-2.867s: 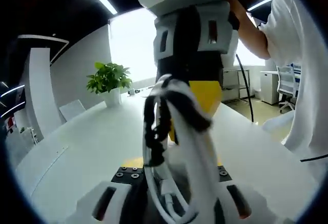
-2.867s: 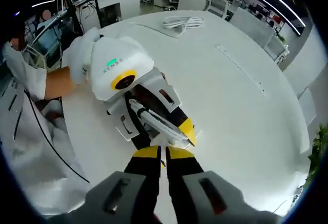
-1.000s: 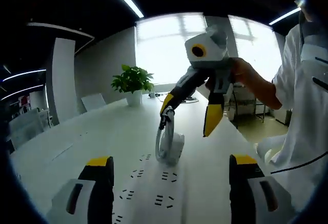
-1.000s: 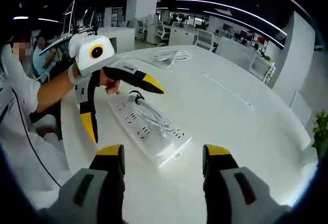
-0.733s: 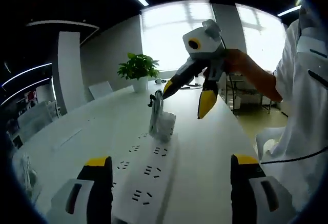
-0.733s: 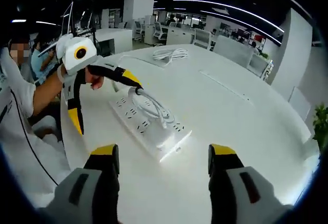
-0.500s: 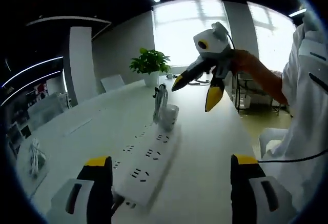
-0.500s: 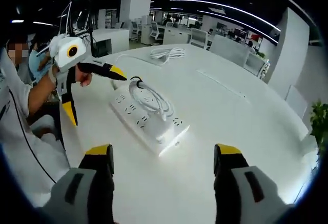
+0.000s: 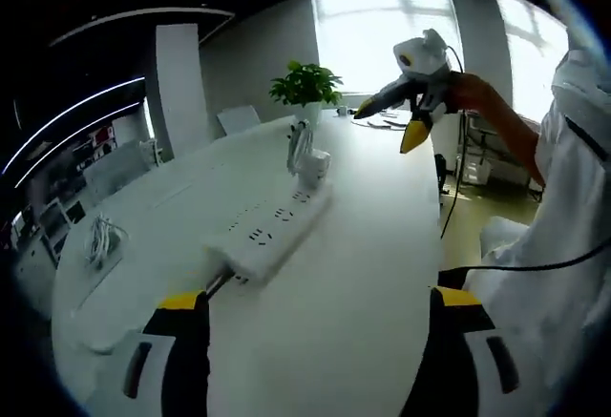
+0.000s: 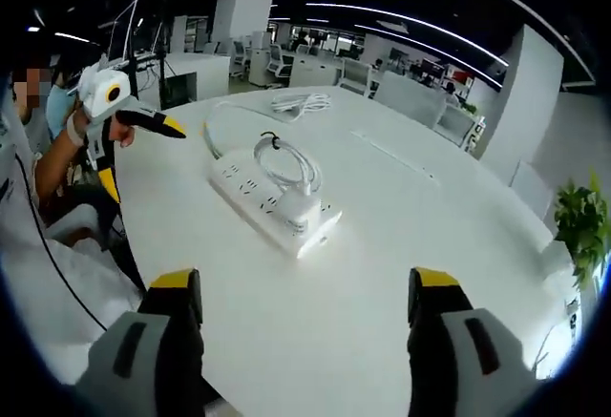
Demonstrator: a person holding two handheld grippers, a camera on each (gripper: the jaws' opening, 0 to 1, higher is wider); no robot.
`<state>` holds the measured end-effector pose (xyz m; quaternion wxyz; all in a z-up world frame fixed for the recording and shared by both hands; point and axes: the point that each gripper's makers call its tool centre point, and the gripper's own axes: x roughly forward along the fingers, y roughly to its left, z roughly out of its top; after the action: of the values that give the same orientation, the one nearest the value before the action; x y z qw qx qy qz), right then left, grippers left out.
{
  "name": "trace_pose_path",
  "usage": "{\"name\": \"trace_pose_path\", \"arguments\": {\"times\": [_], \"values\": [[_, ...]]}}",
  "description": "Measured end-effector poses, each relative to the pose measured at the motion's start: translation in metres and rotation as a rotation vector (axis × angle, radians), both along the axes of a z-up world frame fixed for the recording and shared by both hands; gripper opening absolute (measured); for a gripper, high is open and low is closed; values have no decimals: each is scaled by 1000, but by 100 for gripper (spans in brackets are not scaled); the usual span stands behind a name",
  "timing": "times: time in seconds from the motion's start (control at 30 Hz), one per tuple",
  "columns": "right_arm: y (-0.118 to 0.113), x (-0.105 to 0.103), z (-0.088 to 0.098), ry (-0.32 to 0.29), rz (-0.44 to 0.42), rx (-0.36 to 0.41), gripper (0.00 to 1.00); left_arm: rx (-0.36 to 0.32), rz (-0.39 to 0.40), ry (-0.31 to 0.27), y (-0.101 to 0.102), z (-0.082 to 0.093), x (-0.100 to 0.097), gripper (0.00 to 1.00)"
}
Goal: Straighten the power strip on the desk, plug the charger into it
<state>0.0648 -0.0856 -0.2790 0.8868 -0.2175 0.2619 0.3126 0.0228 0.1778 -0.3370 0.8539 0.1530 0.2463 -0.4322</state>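
A long white power strip (image 9: 270, 230) (image 10: 265, 203) lies flat on the white desk (image 9: 363, 274). A white charger (image 9: 311, 162) (image 10: 302, 209) stands on one end of it, its cable looped above. My left gripper (image 9: 319, 299) is open, well back from the strip's near end, with nothing between its jaws. In the right gripper view a hand holds the left gripper (image 10: 143, 164) off the desk's left edge. My right gripper (image 10: 305, 279) is open too, apart from the strip, and appears in the left gripper view as the right gripper (image 9: 387, 129) beyond the charger end.
A coiled white cable (image 10: 294, 102) (image 9: 99, 237) lies at one side of the desk. A potted plant (image 9: 306, 85) stands at the desk's far end. A person in white (image 9: 563, 178) stands along the desk's edge. Bare desk surface (image 10: 363, 274) surrounds the strip.
Both grippers, shut at the charger and its cable 2.9 s ago, have opened and drawn back. The strip now lies flat and farther off in both views.
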Motion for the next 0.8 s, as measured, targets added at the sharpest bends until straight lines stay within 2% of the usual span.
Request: {"name": "trace_pose_path", "arguments": {"times": [0.07,0.27,0.5,0.67,0.8], "values": [[-5,-9,2,-11,-13,4,88,10,37,22,9,-1,-8,96],[-18,-37,4,-22,-50,8,88,-43,91,3,21,11,-31,96],[-27,-64,8,-44,-76,20,88,-36,142,-22,32,19,-61,96],[-30,-75,1,-64,-95,5,88,-16,167,-38,41,18,-67,96],[-22,-82,-7,-54,-101,41,88,-14,203,-45,51,18,-73,96]]}}
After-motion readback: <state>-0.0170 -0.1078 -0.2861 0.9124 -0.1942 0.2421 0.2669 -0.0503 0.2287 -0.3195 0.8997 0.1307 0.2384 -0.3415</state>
